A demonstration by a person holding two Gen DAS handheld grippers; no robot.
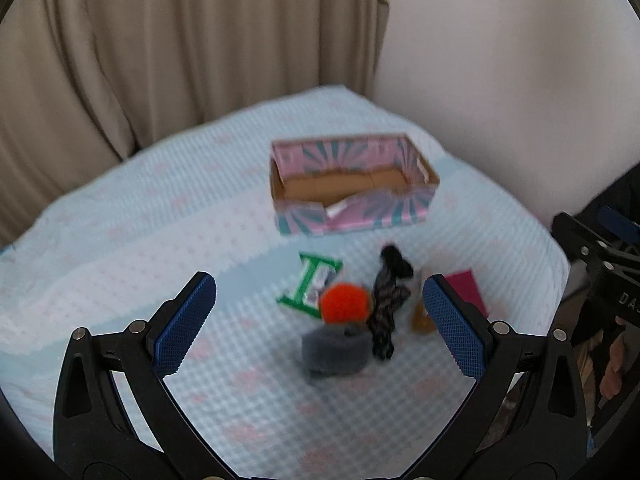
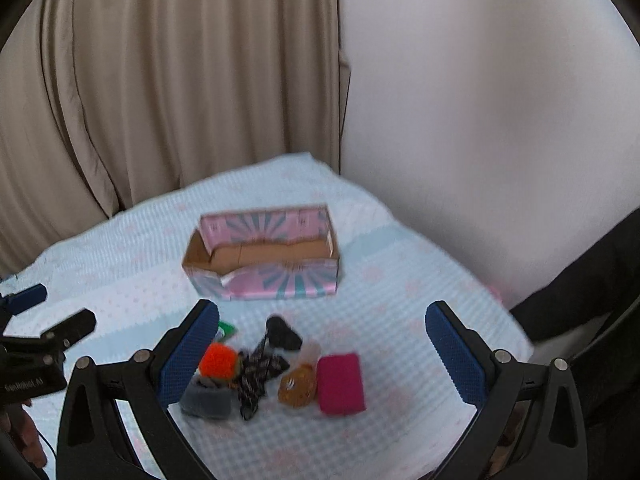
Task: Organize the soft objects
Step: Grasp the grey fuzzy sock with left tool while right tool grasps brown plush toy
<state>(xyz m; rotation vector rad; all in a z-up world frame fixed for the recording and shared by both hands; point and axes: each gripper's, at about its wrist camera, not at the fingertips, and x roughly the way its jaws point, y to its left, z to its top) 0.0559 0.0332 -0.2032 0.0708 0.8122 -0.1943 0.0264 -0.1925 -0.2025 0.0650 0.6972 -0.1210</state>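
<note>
A cluster of small objects lies on the pale blue bedspread (image 1: 120,248): an orange pompom (image 1: 344,303), a grey felt roll (image 1: 334,352), a black braided cord (image 1: 388,300), a green packet (image 1: 310,284), a brown translucent item (image 2: 297,390) and a magenta sponge (image 2: 341,384). An open pink and teal cardboard box (image 1: 352,184) stands behind them, empty. My left gripper (image 1: 318,320) is open above the cluster. My right gripper (image 2: 322,354) is open above the same objects (image 2: 218,360). Neither holds anything.
Beige curtains (image 1: 160,40) hang behind the bed and a white wall (image 1: 500,40) is at the right. The other gripper shows at the right edge of the left wrist view (image 1: 600,264) and the left edge of the right wrist view (image 2: 36,344).
</note>
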